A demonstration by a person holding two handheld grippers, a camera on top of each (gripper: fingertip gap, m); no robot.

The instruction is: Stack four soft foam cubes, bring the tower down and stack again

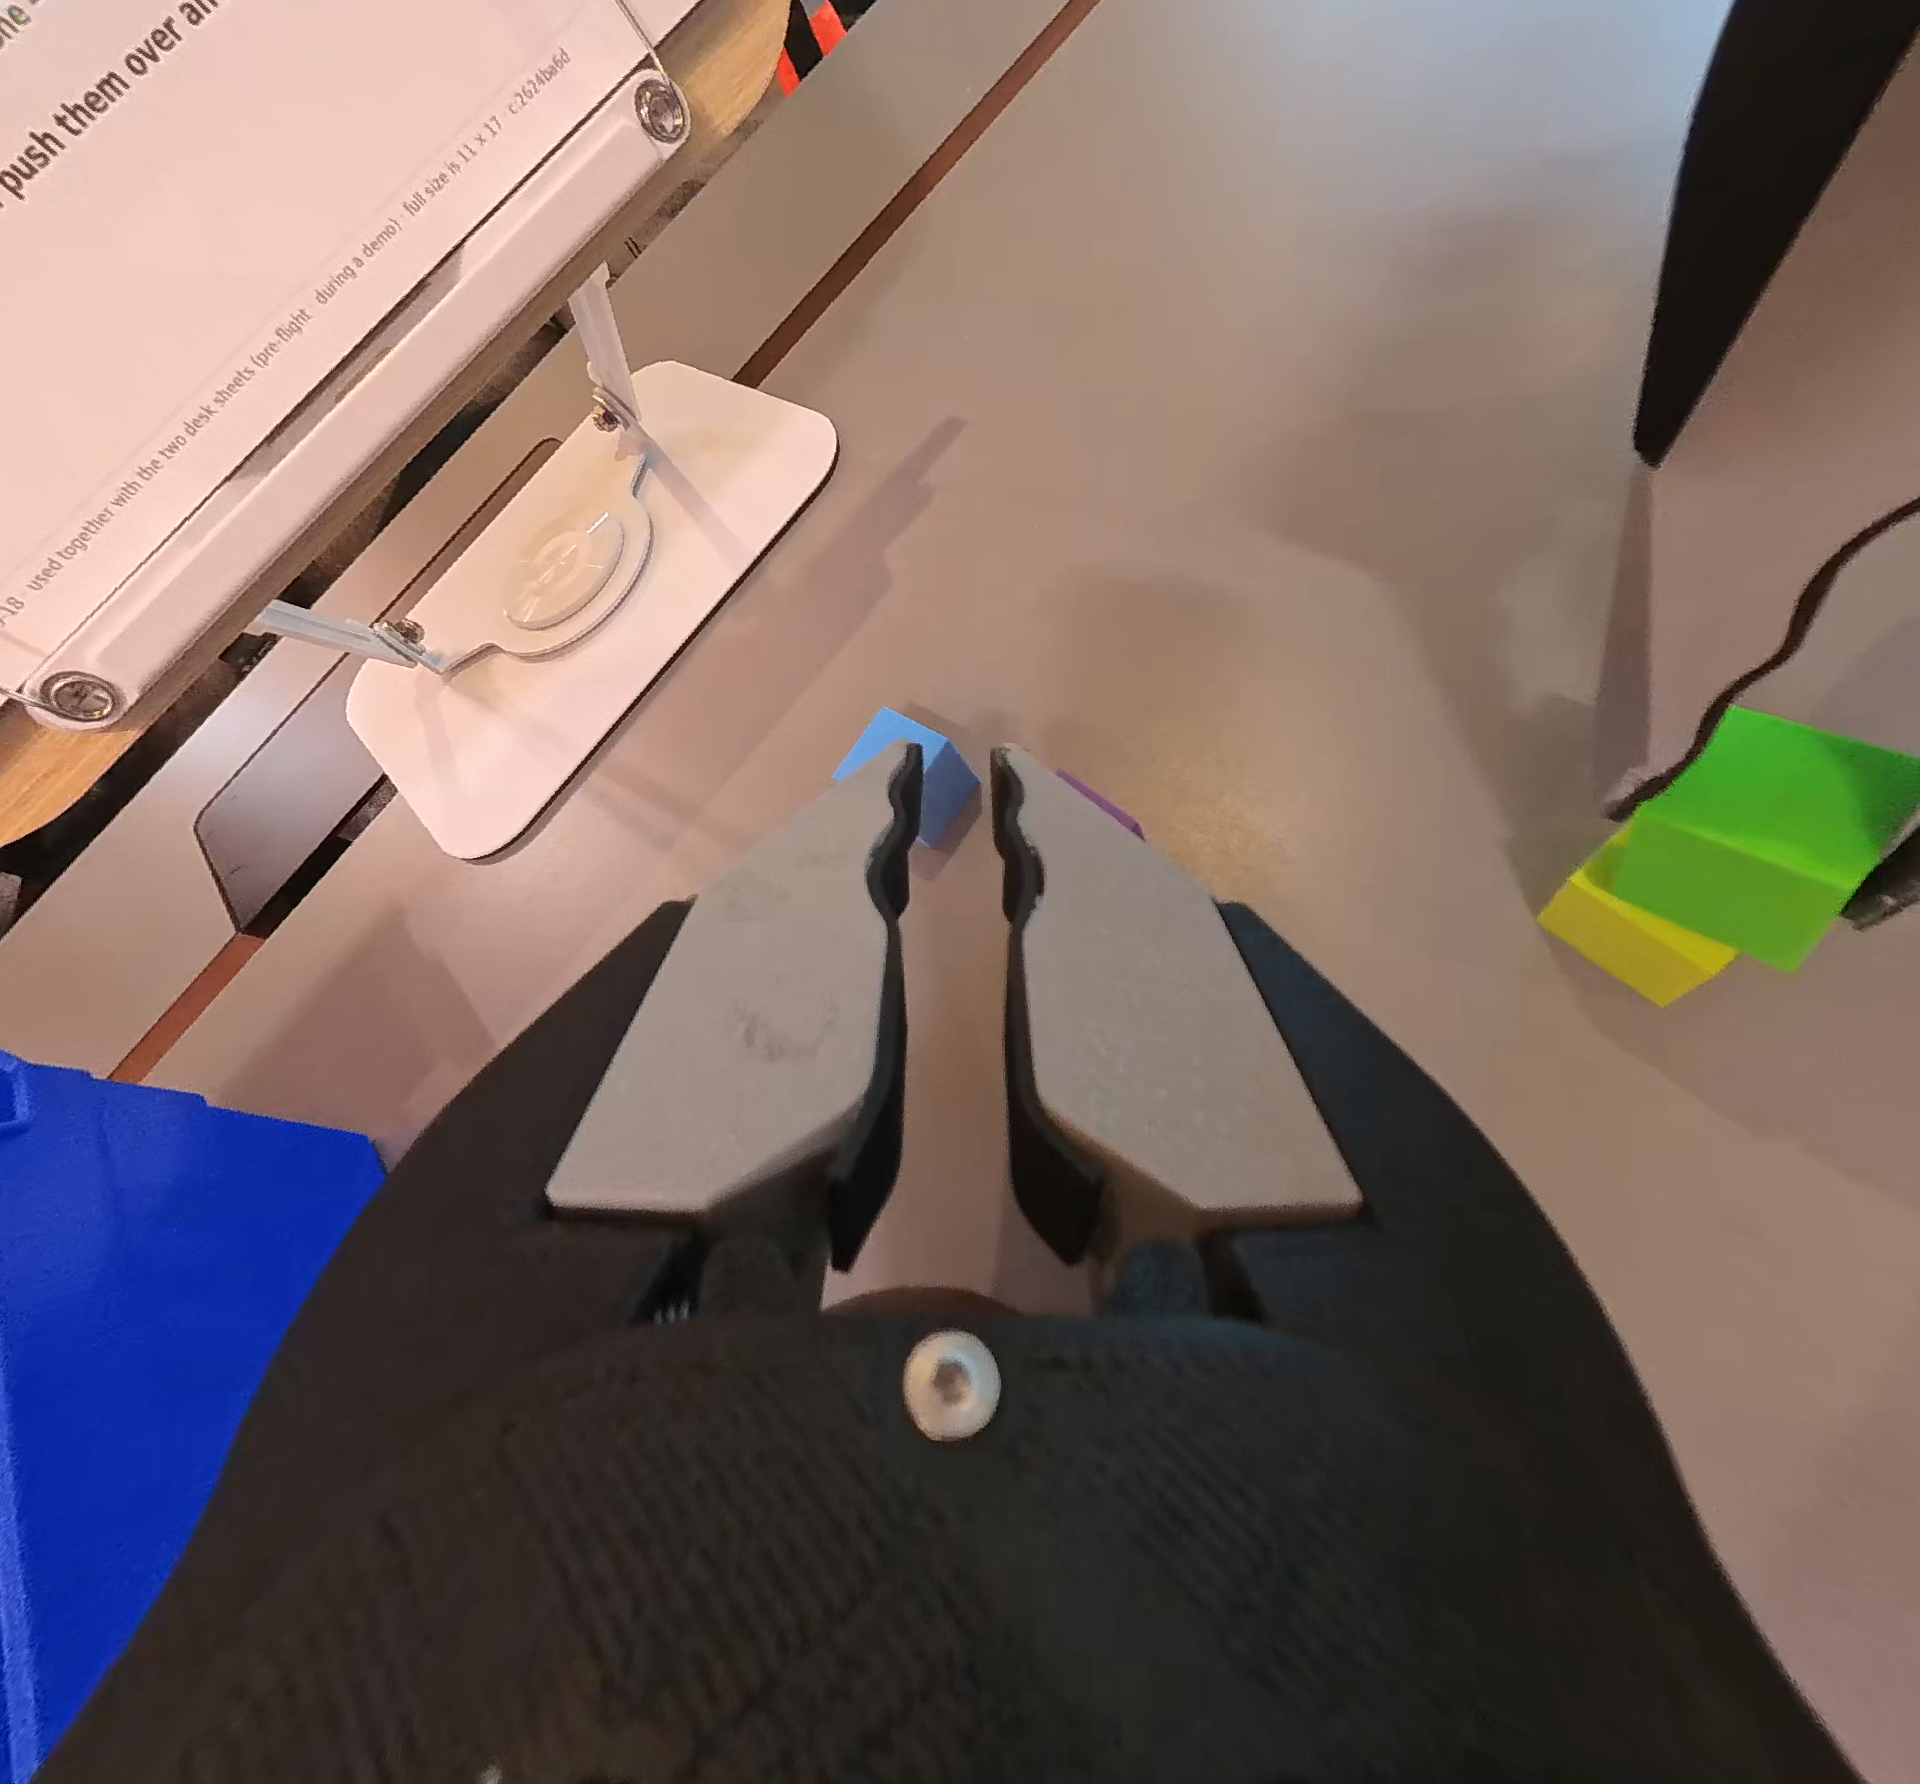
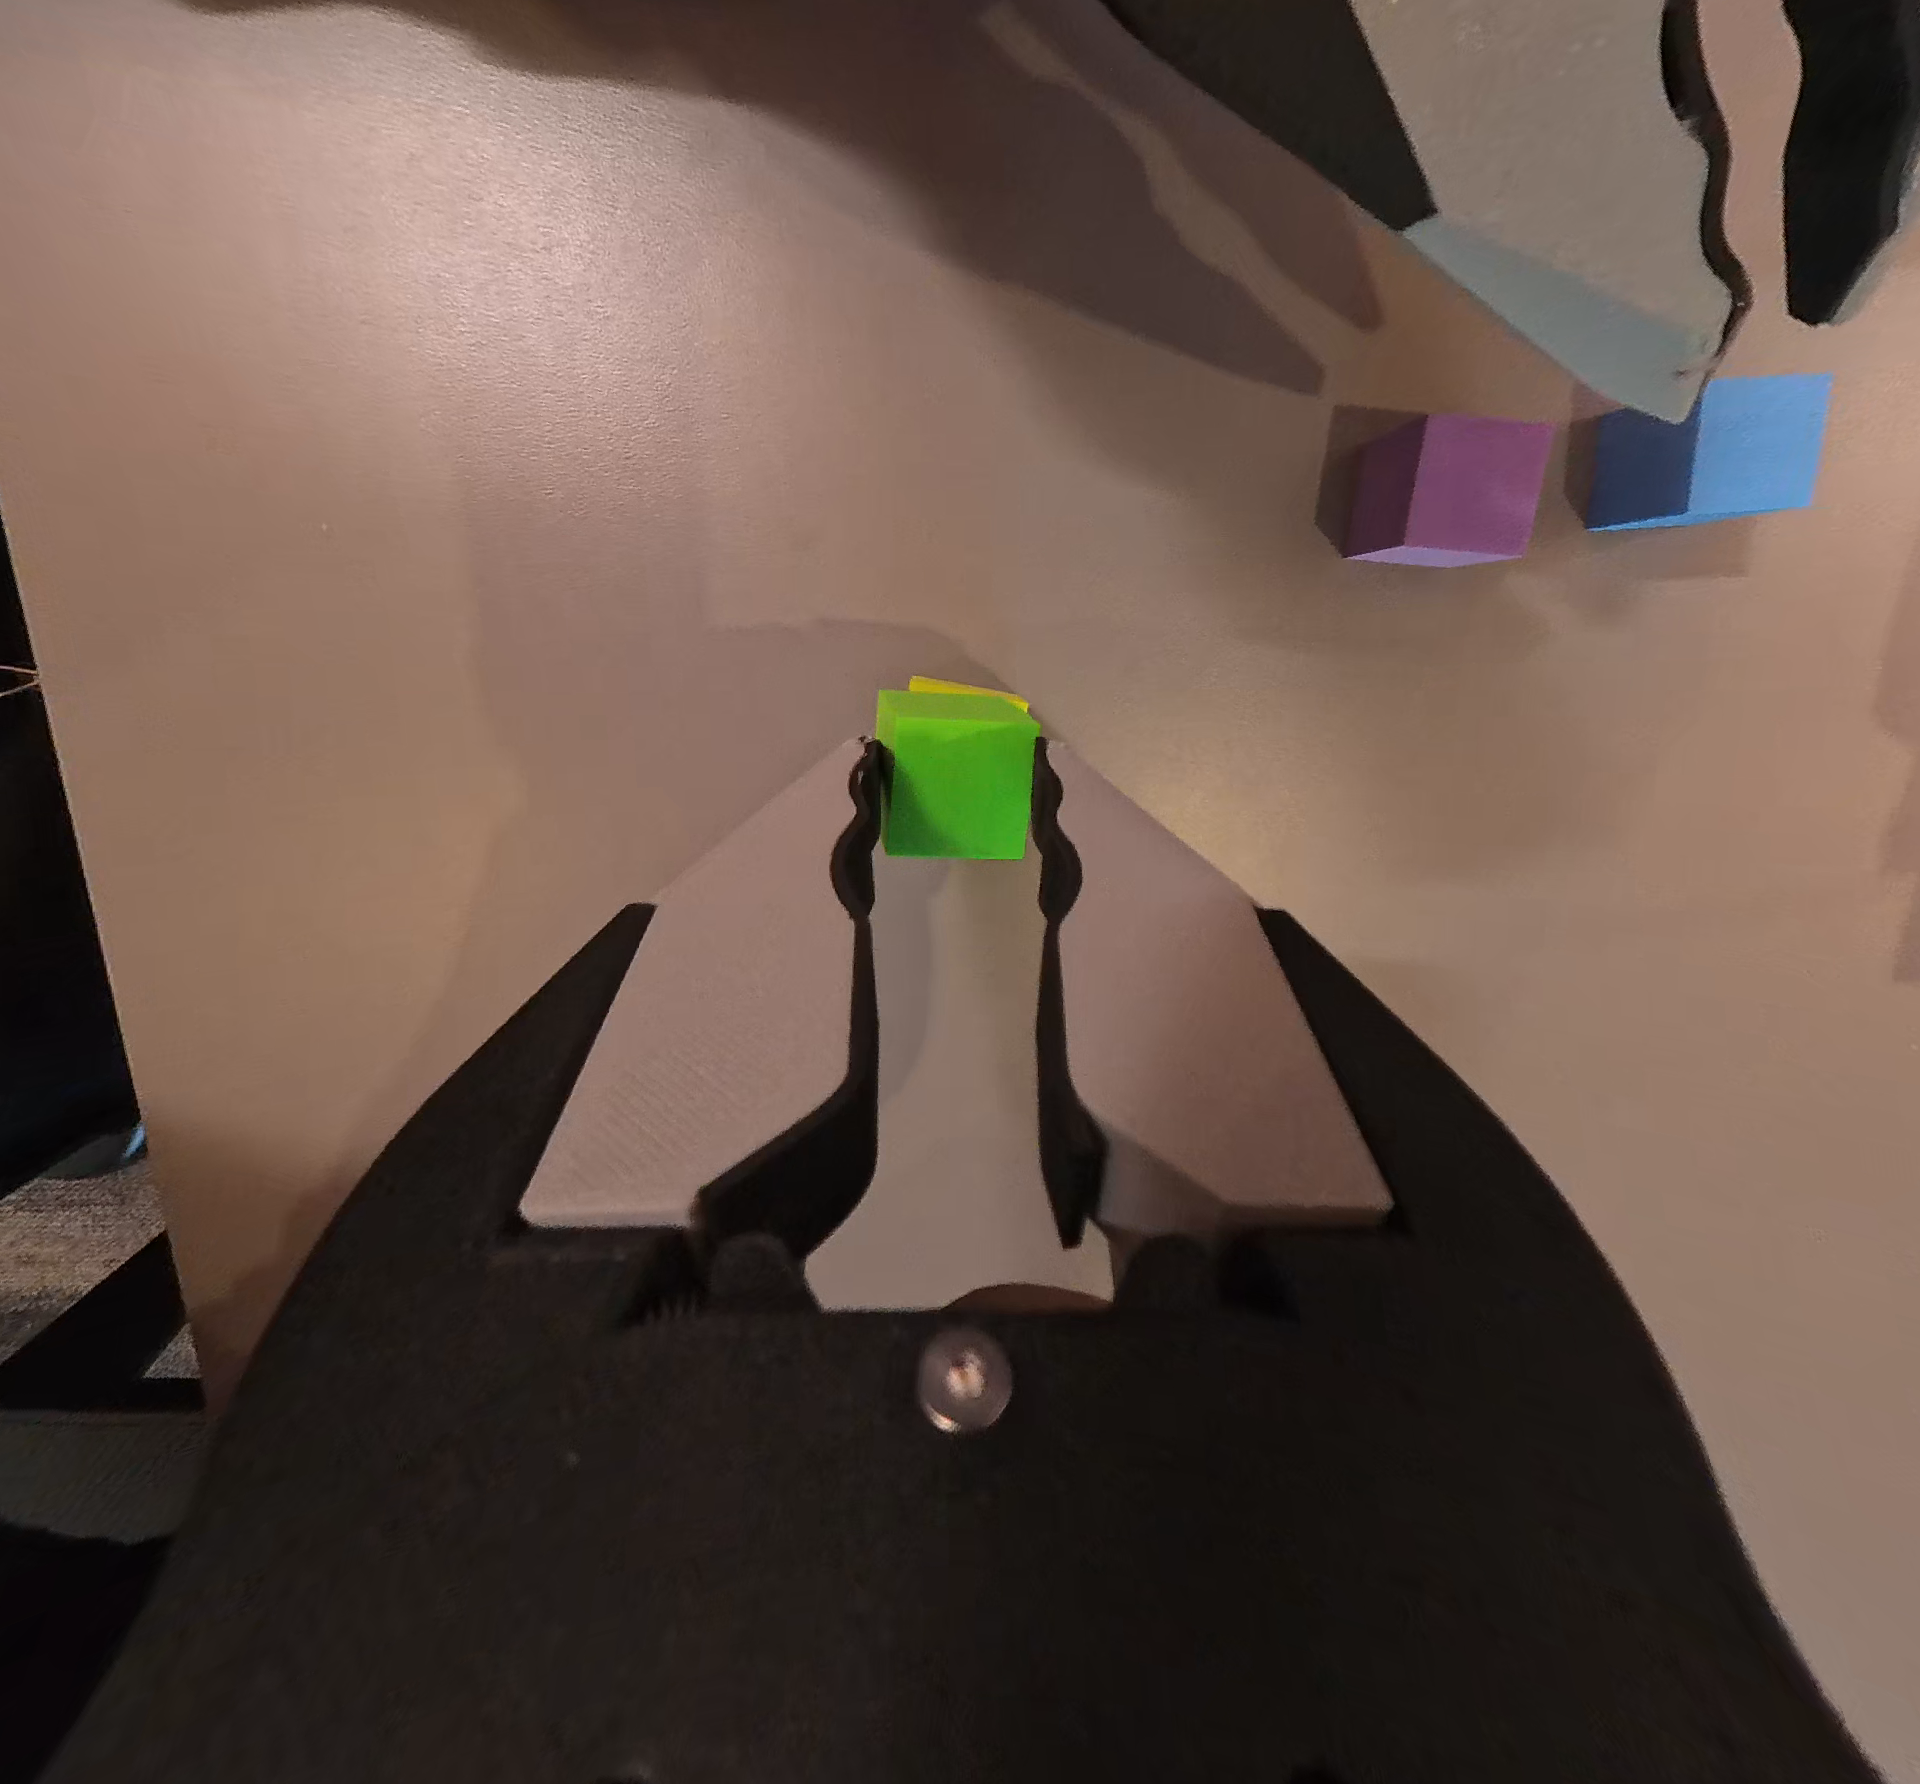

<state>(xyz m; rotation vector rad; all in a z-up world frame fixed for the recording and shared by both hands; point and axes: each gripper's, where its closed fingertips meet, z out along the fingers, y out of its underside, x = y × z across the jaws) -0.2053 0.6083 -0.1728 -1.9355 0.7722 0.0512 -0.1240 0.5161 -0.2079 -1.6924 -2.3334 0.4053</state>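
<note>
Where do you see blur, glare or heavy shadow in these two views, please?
Left wrist view: slight motion blur on the green cube, warm sheen on the table. Right wrist view: broad dark shadow across the top, blurred left gripper, pale glare on the table.

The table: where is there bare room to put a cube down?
The table is bare left of the green cube held over the yellow cube, and between that pair and the purple cube. It is crowded near the purple and blue cube, under the left hand-held gripper, and by the white stand.
</note>
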